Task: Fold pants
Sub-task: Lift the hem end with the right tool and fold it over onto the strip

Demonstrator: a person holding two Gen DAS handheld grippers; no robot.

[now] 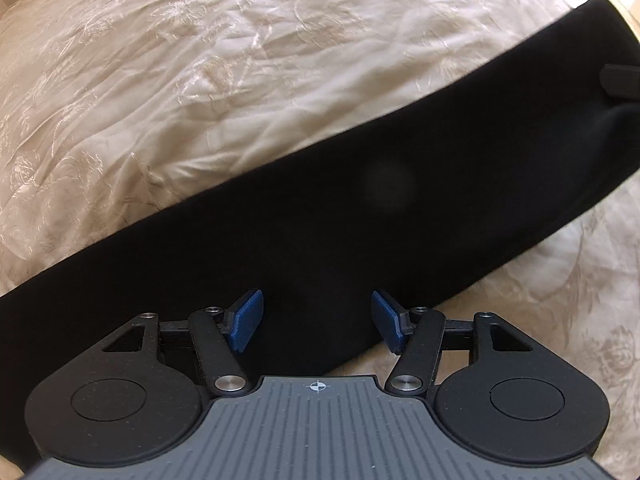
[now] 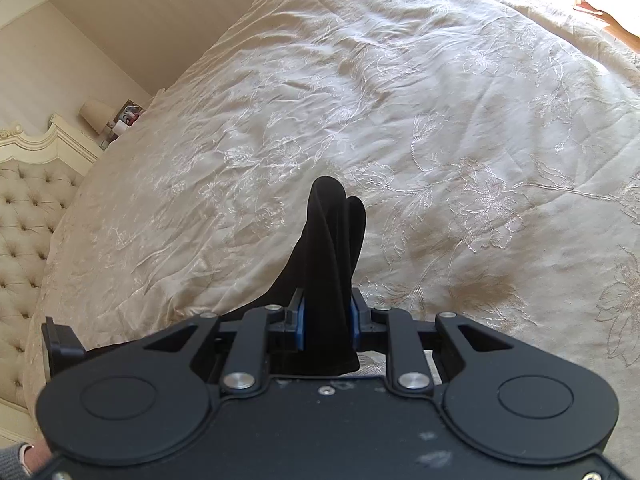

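Observation:
The black pants (image 1: pixel 360 200) lie as a long band across the cream bedspread, running from lower left to upper right in the left wrist view. My left gripper (image 1: pixel 316 320) is open, its blue pads (image 1: pixel 246 320) spread just above the near edge of the pants. My right gripper (image 2: pixel 326 320) is shut on a bunched end of the pants (image 2: pixel 332 240), which stands up between its blue pads. A bit of the right gripper (image 1: pixel 622 84) shows at the far right end of the pants in the left wrist view.
The embroidered cream bedspread (image 2: pixel 440 120) covers the whole bed. A tufted headboard (image 2: pixel 28 216) stands at the left, with a lamp (image 2: pixel 96 114) on a nightstand behind it. A wall (image 2: pixel 120 20) runs along the far side.

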